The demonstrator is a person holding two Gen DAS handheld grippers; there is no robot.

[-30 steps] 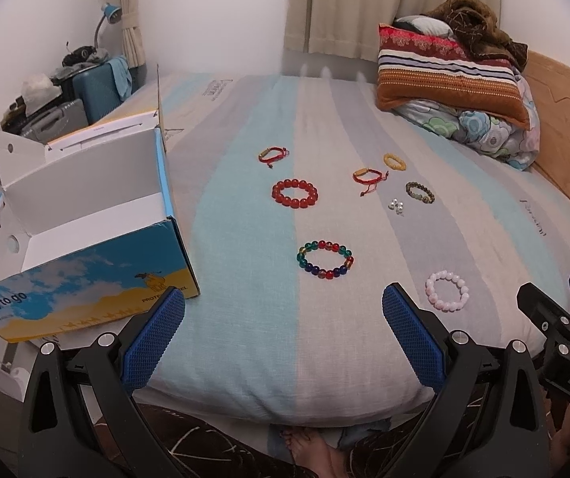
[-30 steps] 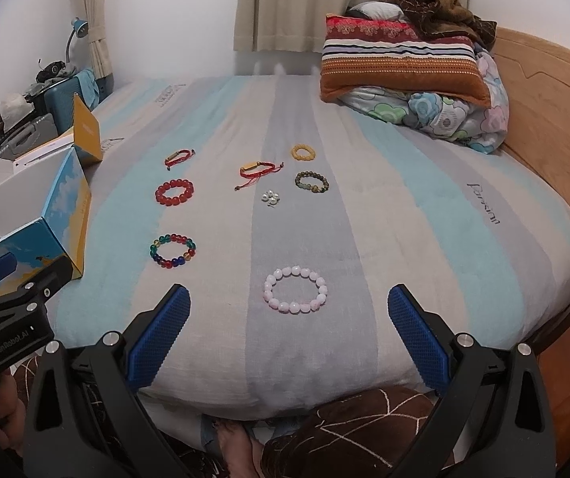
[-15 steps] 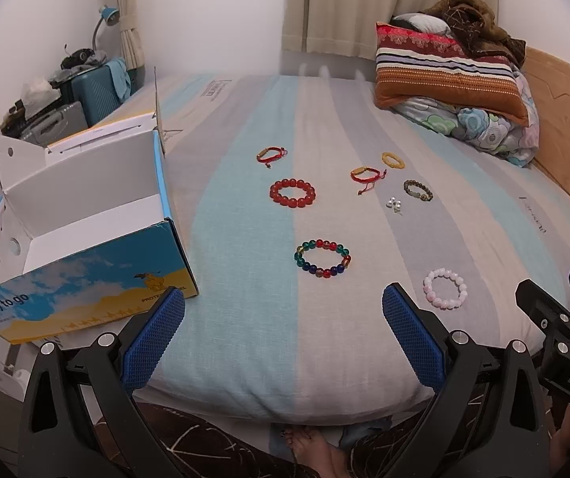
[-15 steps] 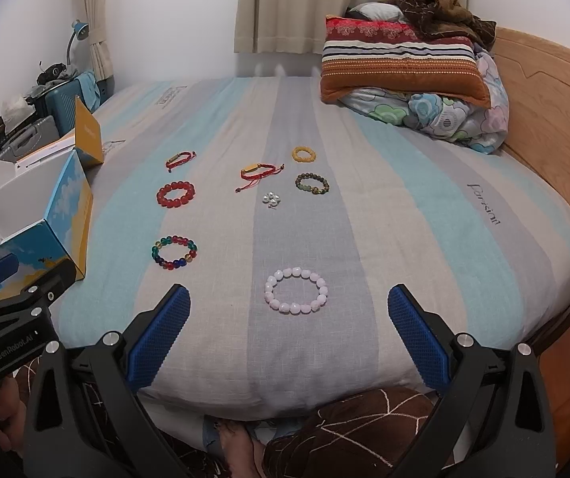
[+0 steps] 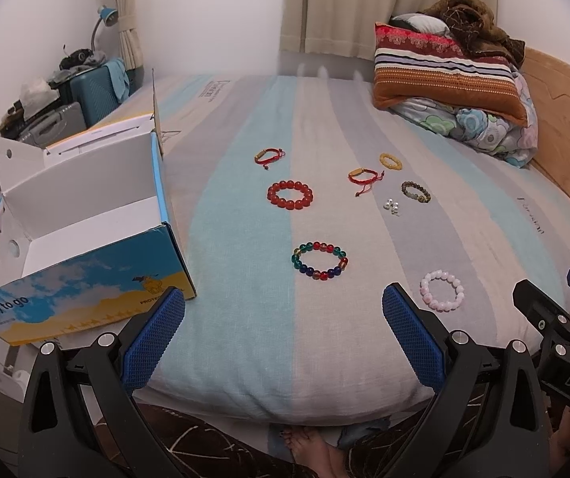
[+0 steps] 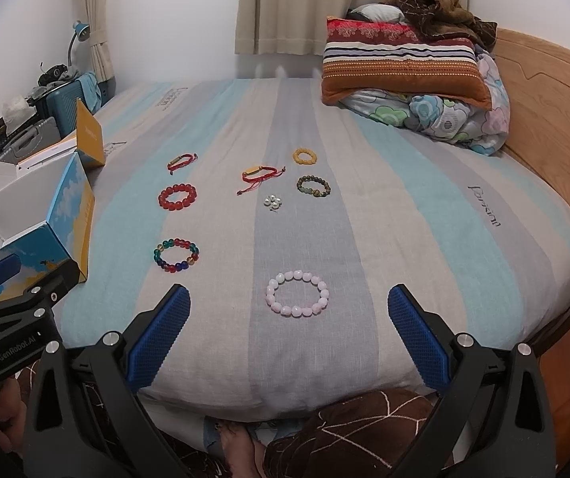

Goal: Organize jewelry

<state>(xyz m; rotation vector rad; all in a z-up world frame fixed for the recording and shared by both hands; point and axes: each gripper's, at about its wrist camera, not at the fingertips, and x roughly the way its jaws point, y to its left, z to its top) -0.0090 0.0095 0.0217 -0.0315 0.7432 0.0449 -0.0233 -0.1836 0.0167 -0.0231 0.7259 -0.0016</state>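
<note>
Several bracelets lie spread on the striped bed. A multicoloured bead bracelet (image 5: 320,260) (image 6: 176,255) and a pink bead bracelet (image 5: 442,290) (image 6: 297,293) are nearest. Farther back lie a red bead bracelet (image 5: 289,194) (image 6: 177,197), two red cord bracelets (image 5: 270,156) (image 5: 363,176), a yellow one (image 6: 305,156), a dark green one (image 6: 313,185) and small pearl pieces (image 6: 272,201). My left gripper (image 5: 283,334) hovers open at the bed's near edge, short of the multicoloured bracelet. Just short of the pink bracelet my right gripper (image 6: 289,332) is open too. Both hold nothing.
An open blue and white cardboard box (image 5: 85,239) (image 6: 46,215) stands on the bed's left side. Pillows and a folded quilt (image 6: 408,79) are stacked at the far right by the wooden headboard (image 6: 556,127). Suitcases and clutter (image 5: 65,99) stand left of the bed. Bare feet (image 5: 313,450) show below.
Both views have shifted very slightly; the bracelets sit a touch lower and leftward in the left wrist view. Nothing was touched, and both grippers stay open.
</note>
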